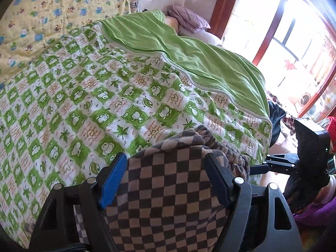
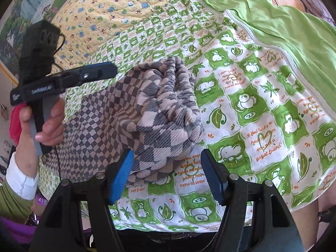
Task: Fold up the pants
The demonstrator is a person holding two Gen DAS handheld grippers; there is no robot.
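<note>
Apparently both grippers, left gripper (image 1: 166,174) and right gripper (image 2: 168,172), gape over checkered pants (image 2: 134,113)

Both grippers, fingers spread

My left gripper (image 1: 166,180) and right gripper (image 2: 168,176) each stand wide apart, gripping nothing; my left hand (image 2: 49,124) wraps its handle, sleeve at wrist.

We see our left tool (image 1: 166,178) spread wide over the checkered pants (image 1: 168,193), which lie near us on the frog-print quilt (image 1: 94,96) covering the bed.
</note>
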